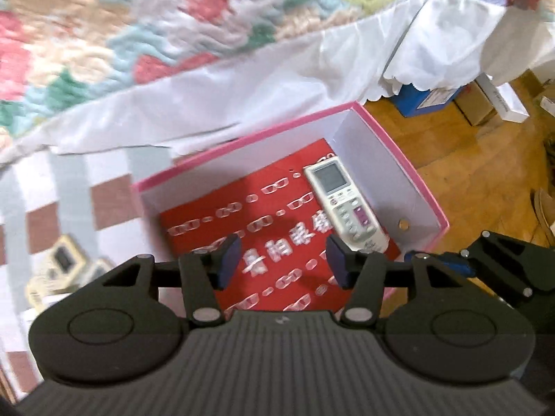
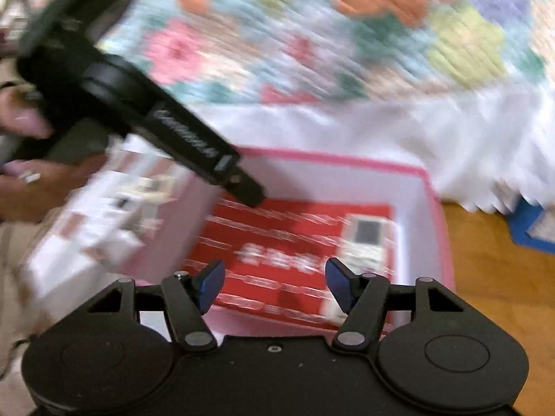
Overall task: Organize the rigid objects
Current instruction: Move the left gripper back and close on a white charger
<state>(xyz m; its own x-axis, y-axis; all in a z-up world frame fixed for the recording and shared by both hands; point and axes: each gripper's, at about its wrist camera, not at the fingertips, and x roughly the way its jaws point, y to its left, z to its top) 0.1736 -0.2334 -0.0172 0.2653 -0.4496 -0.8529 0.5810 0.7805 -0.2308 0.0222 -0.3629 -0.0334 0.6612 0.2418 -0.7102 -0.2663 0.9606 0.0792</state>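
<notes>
2 open grippers above a pink box [image 1: 409, 159] with 1 remote [image 1: 343, 201] in it.

The left gripper [image 1: 282, 260] hangs over the box with its blue pads apart and nothing between them; the right gripper [image 2: 274, 284] is likewise spread and empty. The white remote lies face up on a red sheet [image 1: 242, 228] on the box floor, near the right wall. The box sits on a wooden floor [image 1: 468, 159] beside a bed with a floral quilt [image 1: 138, 17]. More remotes [image 1: 62, 263] lie left of the box on checked cloth. The right view is blurred.
</notes>
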